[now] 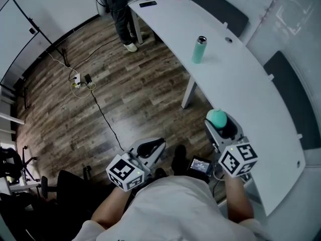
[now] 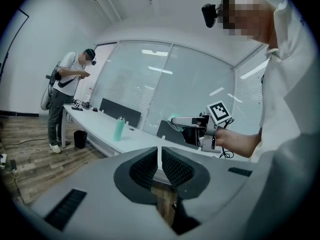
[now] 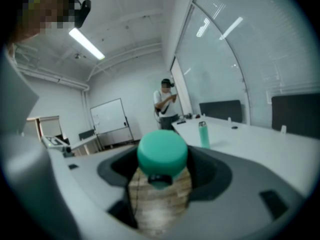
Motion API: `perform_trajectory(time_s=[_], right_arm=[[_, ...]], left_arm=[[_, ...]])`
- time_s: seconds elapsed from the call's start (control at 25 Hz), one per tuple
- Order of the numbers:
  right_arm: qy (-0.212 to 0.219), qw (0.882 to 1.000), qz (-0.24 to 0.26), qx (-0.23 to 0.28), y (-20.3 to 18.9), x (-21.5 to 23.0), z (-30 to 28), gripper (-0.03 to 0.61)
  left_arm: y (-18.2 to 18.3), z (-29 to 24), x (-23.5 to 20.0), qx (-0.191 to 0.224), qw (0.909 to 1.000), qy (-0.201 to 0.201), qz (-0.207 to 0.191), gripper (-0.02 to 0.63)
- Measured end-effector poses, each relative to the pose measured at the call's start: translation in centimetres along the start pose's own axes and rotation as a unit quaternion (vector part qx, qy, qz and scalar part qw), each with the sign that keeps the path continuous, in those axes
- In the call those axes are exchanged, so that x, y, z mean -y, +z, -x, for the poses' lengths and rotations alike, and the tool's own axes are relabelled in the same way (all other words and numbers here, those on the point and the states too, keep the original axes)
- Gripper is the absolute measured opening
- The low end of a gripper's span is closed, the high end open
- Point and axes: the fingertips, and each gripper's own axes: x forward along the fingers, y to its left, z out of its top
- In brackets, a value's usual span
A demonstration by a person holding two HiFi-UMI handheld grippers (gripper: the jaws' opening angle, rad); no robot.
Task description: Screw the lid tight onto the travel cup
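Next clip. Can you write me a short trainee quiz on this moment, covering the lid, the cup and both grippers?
1. Fill in: the travel cup stands upright on the white ____.
2. True or false: the left gripper is shut and empty.
3. Multiple choice: the teal lid is A) screwed onto the travel cup, B) between the right gripper's fingers, C) between the left gripper's fingers.
Key: 1 table; 2 true; 3 B.
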Motion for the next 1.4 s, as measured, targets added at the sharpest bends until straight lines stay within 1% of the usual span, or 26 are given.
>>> perform_trajectory(time_s=[0.4, 0.72, 0.96, 1.12, 1.24, 1.4], right_arm=[[0.017, 1.000, -0.005, -0.012, 3.2, 7.7, -6.4, 0.314], [0.028, 0.999, -0.006, -0.015, 4.7, 12.0, -8.6, 0.314], [0.022, 0.999, -0.015, -0.018, 4.4, 14.0, -9.2, 0.314], [0.014, 1.000, -0.017, -0.019, 4.5, 14.8, -9.4, 0.314], [0.007, 1.000, -0.015, -0.019, 4.5, 15.1, -10.2, 0.314], [-0.010, 1.000, -0.015, -0.014, 4.9, 15.2, -11.9, 0.314]], left_arm=[[3.3, -9.5, -4.1, -0.011, 0.9999, 0.009, 0.001, 0.046], [4.8, -15.6, -5.0, -0.016, 0.9998, 0.000, 0.010, 0.046], [4.8, -17.6, -5.4, -0.025, 0.9996, -0.003, 0.013, 0.048], [5.1, -18.3, -6.4, -0.026, 0.9996, 0.000, 0.009, 0.049], [5.4, -18.8, -7.6, -0.020, 0.9998, -0.004, 0.007, 0.071], [6.0, -19.4, -9.9, -0.015, 0.9997, -0.019, 0.005, 0.106]])
